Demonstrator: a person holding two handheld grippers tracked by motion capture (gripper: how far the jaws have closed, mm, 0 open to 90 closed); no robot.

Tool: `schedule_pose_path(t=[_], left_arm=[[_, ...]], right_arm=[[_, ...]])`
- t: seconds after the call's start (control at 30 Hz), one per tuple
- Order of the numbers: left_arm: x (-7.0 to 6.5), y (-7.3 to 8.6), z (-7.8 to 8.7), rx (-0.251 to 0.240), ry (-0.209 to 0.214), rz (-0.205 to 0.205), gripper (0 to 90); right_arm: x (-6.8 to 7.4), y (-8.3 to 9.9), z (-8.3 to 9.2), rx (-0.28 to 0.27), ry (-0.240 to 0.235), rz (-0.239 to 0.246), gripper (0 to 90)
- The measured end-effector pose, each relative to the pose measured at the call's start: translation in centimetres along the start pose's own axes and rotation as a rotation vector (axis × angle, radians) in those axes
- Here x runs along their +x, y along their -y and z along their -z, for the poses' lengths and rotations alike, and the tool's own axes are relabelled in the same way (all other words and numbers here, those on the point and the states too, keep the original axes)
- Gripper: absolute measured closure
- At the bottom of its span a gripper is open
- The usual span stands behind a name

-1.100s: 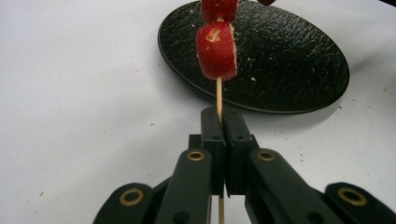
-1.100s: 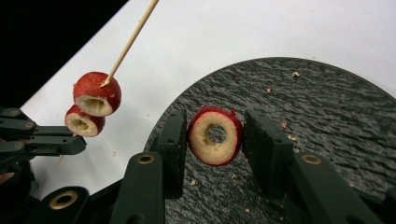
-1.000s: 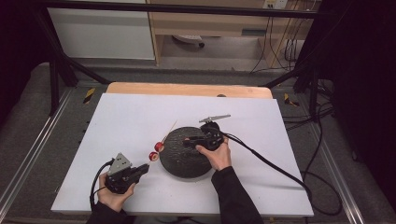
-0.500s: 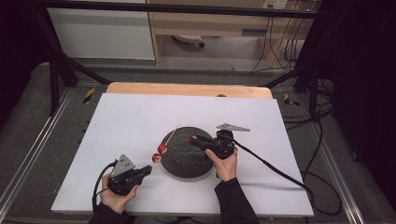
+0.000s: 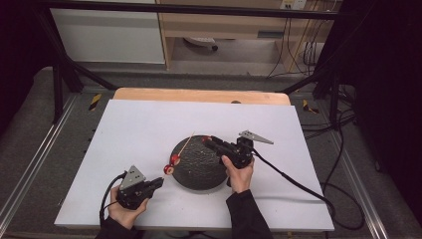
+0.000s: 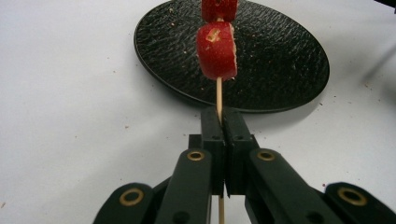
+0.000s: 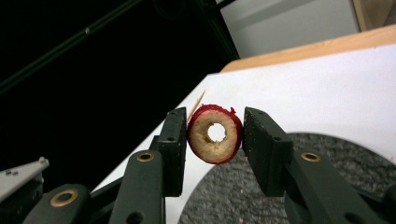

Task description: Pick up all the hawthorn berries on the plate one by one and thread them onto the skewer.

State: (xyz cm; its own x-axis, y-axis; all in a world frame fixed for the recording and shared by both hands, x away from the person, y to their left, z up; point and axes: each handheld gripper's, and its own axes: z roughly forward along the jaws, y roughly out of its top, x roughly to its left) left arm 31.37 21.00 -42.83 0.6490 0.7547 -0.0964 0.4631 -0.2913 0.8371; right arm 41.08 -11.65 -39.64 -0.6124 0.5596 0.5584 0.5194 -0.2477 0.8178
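Now left claw (image 5: 160, 182) pinches skewer (image 6: 218, 95), two slices (image 6: 216, 50) threaded, tip slanting up over plate (image 5: 199, 164); right claw (image 7: 214, 135) grips ring slice (image 7: 215, 134) just beyond tip, hole facing the skewer's axis.

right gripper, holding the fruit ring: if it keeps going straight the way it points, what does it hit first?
Probably the skewer: its tip shows just behind the fruit ring that the right gripper holds. Depth is unclear, so it might pass beside it.

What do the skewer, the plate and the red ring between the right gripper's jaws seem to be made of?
Skewer: probably bamboo or wood, pale, thin, matte.
Plate: dark and pebbled, perhaps stoneware or cast iron; unclear.
Red ring: likely fruit, with red skin, cream flesh and a cored hole.
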Motion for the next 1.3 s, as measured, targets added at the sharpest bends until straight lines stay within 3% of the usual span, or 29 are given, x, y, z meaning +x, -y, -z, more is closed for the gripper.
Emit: schedule_pose_path(t=[0.4,0.8,1.3], left_arm=[[-0.2,-0.1,0.0,-0.005,0.005,-0.001,88.7],[-0.5,-0.2,-0.1,-0.018,0.019,0.021,88.7],[-0.7,-0.2,-0.1,-0.027,0.026,0.039,88.7]], right_arm=[[-0.4,-1.3,-0.2,-0.127,-0.005,-0.061,61.2],[-0.3,-1.6,-1.8,-0.172,-0.019,-0.096,61.3],[-0.4,-0.4,-3.8,-0.189,-0.014,-0.092,61.3]])
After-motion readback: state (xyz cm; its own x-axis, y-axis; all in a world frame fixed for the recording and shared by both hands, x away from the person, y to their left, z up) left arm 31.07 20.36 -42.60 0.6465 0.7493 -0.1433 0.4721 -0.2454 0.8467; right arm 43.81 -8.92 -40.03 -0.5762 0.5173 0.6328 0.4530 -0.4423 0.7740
